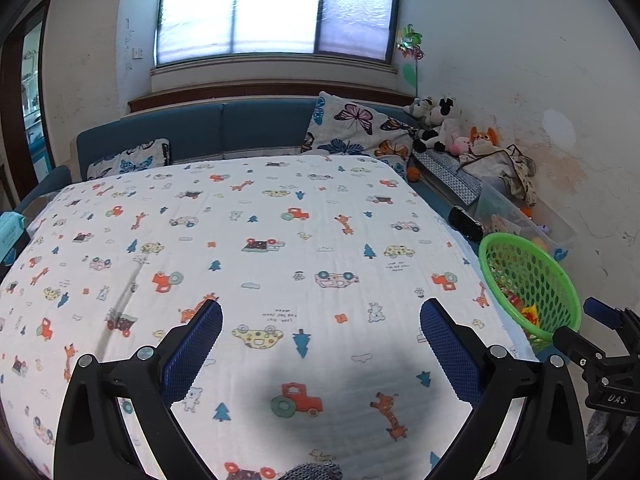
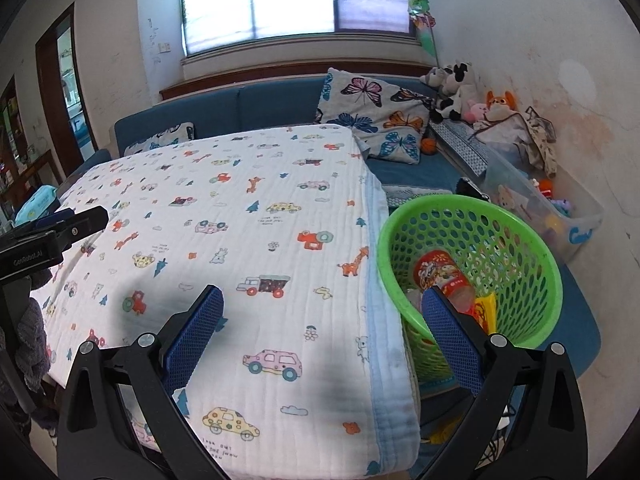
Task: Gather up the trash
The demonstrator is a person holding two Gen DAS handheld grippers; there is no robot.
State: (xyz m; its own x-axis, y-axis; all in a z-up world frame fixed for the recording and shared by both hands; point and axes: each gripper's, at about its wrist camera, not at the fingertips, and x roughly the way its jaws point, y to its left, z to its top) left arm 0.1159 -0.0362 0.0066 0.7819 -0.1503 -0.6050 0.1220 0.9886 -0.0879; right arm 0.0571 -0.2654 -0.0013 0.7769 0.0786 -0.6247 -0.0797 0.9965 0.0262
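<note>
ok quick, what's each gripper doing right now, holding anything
Left gripper: open, holding nothing, above the patterned blanket.
Right gripper: open, holding nothing, beside the green basket.

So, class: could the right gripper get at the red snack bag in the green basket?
Probably yes. The right gripper is open, and the red snack bag lies uncovered in the open-topped green basket.
</note>
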